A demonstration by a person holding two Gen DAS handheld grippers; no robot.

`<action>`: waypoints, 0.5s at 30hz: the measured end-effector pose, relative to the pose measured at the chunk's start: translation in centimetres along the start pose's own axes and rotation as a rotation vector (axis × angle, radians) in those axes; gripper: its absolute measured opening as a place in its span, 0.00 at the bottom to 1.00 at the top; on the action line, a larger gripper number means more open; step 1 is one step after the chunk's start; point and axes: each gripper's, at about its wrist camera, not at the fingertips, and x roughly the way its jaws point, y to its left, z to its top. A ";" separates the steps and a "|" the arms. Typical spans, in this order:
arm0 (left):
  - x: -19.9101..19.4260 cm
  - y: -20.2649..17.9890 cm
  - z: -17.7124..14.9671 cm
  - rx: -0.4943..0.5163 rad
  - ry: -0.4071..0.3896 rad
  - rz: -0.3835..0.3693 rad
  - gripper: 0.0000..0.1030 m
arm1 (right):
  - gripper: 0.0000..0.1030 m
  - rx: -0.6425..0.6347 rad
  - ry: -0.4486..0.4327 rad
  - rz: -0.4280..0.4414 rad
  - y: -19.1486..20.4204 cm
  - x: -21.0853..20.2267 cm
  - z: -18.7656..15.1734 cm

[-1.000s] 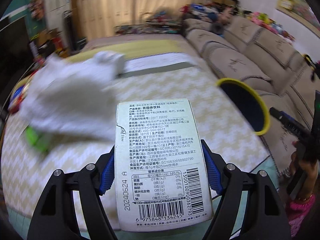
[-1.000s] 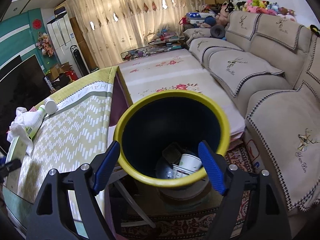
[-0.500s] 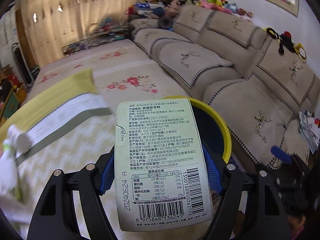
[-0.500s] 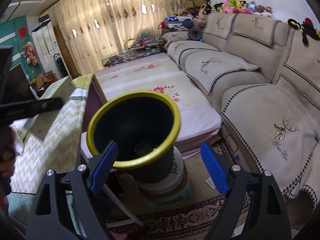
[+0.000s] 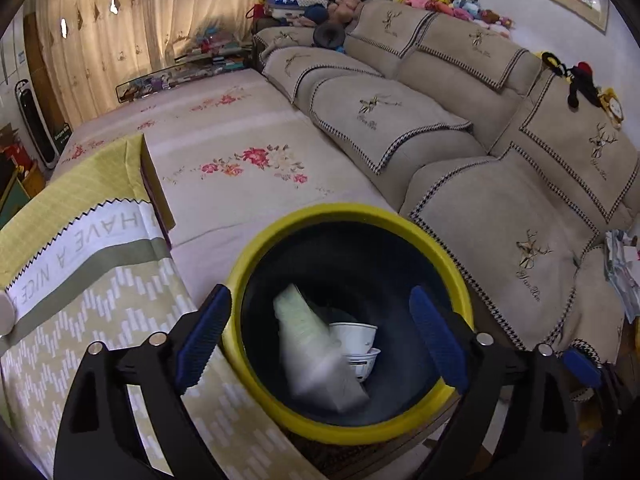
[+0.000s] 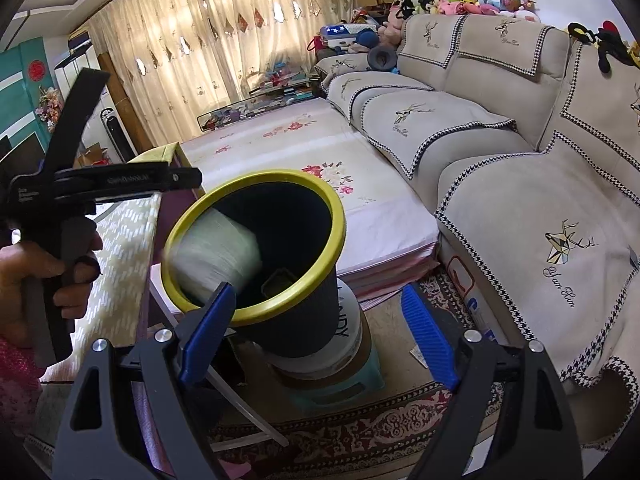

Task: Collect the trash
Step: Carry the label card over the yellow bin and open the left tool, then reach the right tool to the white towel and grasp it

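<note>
Released pale carton (image 5: pixel 316 344) now blurs inside round yellow-rimmed bin (image 5: pixel 348 214)

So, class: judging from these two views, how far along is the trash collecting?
Done: paper cups already lie in the yellow-rimmed bin. In hand: nothing; the left gripper is open above the bin, and a blurred pale carton is falling in. The right gripper is open too. Whatever is left lies out of view.

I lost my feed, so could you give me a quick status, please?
Left gripper open over bin. Carton falling inside. Right gripper open, empty. Nothing blocking.
</note>
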 end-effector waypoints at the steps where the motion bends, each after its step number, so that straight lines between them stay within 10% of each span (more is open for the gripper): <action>1: -0.7 0.3 -0.4 -0.002 -0.007 -0.002 0.88 | 0.78 -0.002 0.000 0.004 0.1 0.0 0.0; 15: -19.8 8.6 -9.6 -0.115 -0.237 0.111 0.95 | 0.79 -0.069 0.000 0.058 4.3 -0.3 0.1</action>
